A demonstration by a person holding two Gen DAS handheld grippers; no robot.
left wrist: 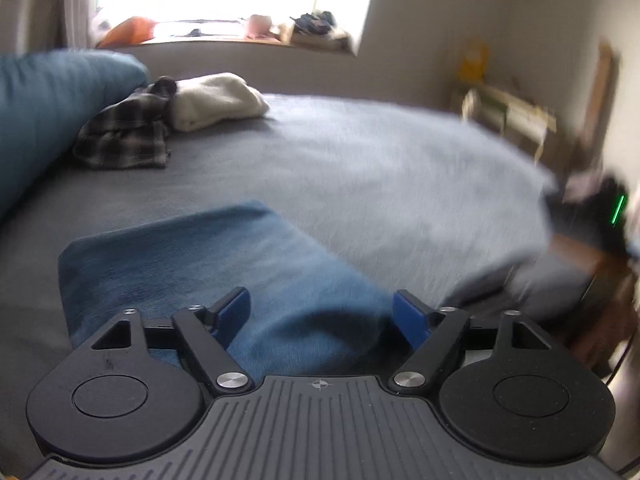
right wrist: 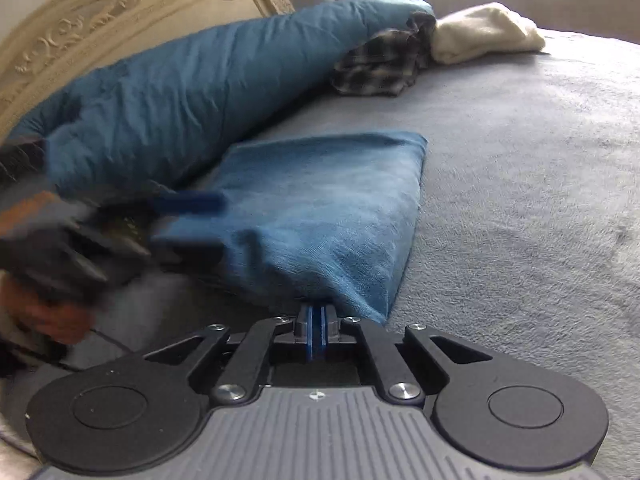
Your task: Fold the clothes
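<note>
I can read no words, brand names or numbers anywhere in either view. The only sign I find is a small crosshair mark, a circle cut by a cross, stamped on the ribbed grey body of my left gripper (left wrist: 320,312) just behind its wide-apart fingers, and the same mark sits on the ribbed body of my right gripper (right wrist: 316,312) behind its closed fingers. A yellow thing on the wall far beyond my left gripper is too blurred to read.
</note>
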